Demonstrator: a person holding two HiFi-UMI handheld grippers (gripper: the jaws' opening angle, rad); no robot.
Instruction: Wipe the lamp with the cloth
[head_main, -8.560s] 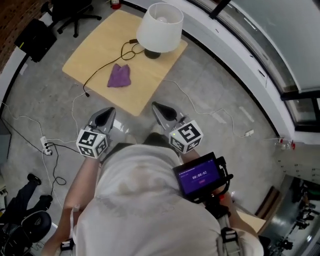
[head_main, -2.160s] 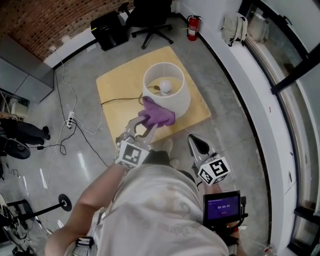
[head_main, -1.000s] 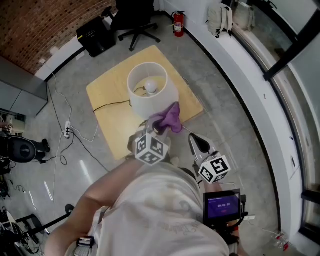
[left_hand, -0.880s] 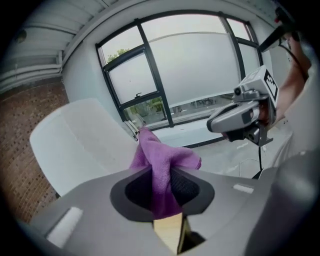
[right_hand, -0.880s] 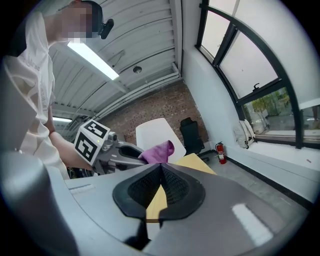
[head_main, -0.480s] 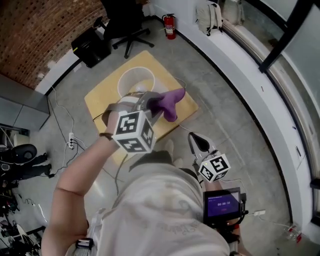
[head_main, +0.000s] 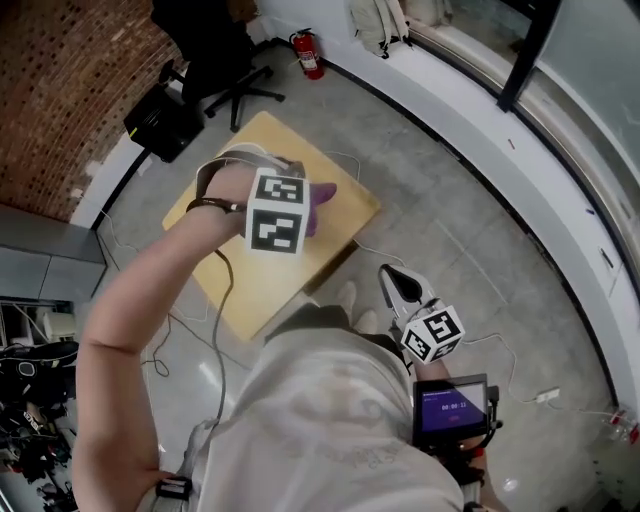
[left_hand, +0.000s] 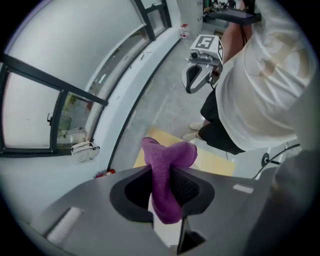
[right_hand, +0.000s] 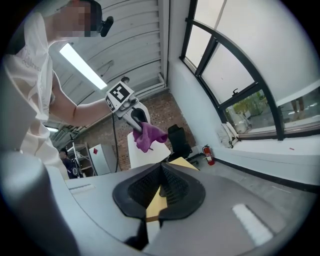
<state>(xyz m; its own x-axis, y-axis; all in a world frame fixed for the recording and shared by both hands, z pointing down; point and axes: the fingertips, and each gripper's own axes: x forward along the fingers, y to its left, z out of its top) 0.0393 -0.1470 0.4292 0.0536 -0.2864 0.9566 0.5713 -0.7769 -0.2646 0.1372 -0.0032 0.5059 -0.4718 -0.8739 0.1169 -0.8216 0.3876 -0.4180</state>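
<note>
The wiping step seems under way: the left gripper's (left_hand: 162, 175) fingers (left_hand: 192, 187) are clamped on the purple fleecy cloth (left_hand: 167, 155) just above the white drum-shaded lamp (right_hand: 137, 156) on the square wooden tabletop (head_main: 270, 290), so the next move calls for pressing the cloth onto the shade below the fingers, while the right gripper's (right_hand: 161, 167) fingers sit together, empty, well apart.

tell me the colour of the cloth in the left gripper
Purple; the cloth shows best in the left gripper view.

Left arm (head_main: 135, 300): bare forearm raised and stretched forward, wrist bent.
Left gripper (left_hand: 167, 187), grey two-jaw tool with square-marker cube: pointing steeply down; jaws clamped on a purple fleecy cloth (left_hand: 167, 152).
Right gripper (head_main: 400, 287), same make: low beside the right hip, pointing forward, about level; jaws together, nothing between them.
</note>
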